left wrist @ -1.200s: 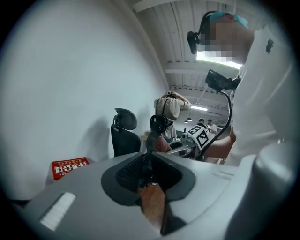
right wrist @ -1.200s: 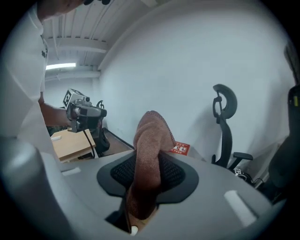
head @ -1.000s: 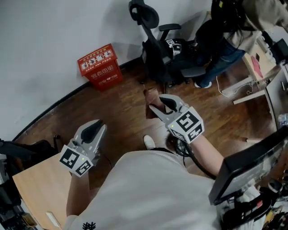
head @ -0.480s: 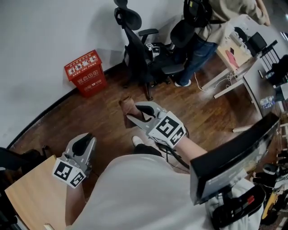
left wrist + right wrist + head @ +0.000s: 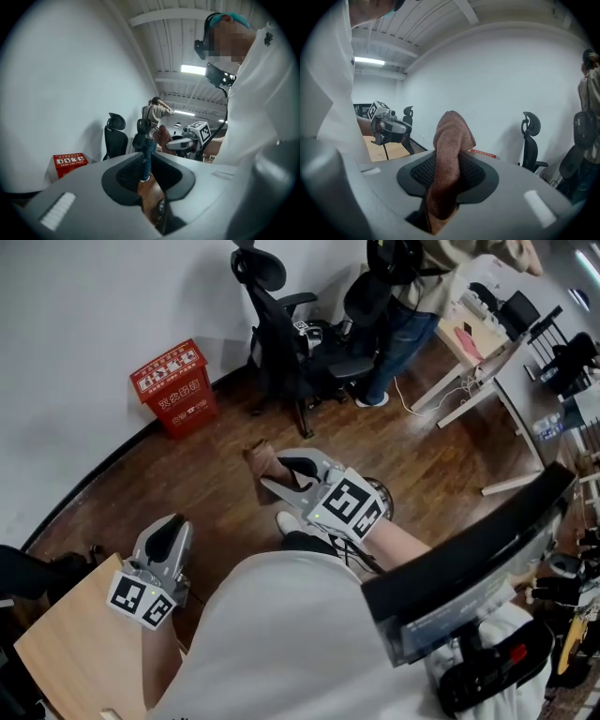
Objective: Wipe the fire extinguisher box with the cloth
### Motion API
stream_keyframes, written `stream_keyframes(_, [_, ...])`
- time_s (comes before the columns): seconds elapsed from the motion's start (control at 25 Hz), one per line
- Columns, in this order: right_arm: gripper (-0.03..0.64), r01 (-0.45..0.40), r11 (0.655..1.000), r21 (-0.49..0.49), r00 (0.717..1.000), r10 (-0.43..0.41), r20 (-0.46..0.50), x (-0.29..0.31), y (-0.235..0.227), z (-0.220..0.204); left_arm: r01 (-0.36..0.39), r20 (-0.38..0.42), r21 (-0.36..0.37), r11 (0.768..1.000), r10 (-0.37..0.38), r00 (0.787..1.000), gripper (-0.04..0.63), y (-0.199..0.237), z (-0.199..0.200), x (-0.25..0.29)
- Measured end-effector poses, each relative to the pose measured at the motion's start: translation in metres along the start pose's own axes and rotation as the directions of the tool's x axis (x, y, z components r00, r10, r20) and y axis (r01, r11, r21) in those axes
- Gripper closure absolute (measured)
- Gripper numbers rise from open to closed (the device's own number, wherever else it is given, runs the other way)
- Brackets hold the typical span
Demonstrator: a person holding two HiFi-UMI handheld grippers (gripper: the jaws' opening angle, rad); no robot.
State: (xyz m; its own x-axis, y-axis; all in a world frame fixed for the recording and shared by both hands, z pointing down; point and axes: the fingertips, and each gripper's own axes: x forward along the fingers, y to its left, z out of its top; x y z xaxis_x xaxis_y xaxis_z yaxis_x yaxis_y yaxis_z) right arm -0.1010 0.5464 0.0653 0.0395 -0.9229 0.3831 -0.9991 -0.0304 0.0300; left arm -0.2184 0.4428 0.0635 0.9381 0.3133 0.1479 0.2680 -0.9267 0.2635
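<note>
Brown plank floor (image 5: 216, 474) meets a white wall at the far side. The red fire extinguisher box (image 5: 175, 388) stands on the floor against that wall, at the far left, left of a black office chair (image 5: 281, 324). The right gripper (image 5: 274, 472) hangs over the floor, well apart from the box. Its jaws are clamped on a brown cloth (image 5: 261, 458) that sticks out beyond them. The left gripper (image 5: 172, 529), at the near left beside a wooden table (image 5: 66, 634), has its jaws slightly apart with nothing between them.
</note>
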Motion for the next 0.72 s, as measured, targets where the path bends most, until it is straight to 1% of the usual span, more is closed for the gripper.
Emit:
stream_keyframes(0.16, [0.499,-0.001,1.0,-0.013,1.0,0.001,0.0,-0.008,0.016,-0.001,0.001,0.022,-0.011,1.0,-0.001,1.0,0.541,-0.013,-0.003,-0.015])
stream_keyframes(0.32, [0.499,-0.005,1.0,-0.019,1.0,0.005,-0.011,-0.011,0.027,-0.007,-0.012,0.025,-0.015,1.0,0.013,1.0,0.541,-0.016,-0.011,-0.025])
stream_keyframes(0.48, [0.499,-0.008,1.0,-0.017,1.0,0.008,-0.017,-0.013,0.033,-0.006,-0.009,0.021,-0.023,1.0,0.009,1.0,0.541,-0.022,-0.015,-0.029])
stream_keyframes(0.72, [0.499,-0.008,1.0,-0.025,1.0,0.008,-0.011,-0.028,0.048,-0.011,-0.006,0.019,-0.012,1.0,0.006,1.0,0.541,-0.041,-0.024,-0.037])
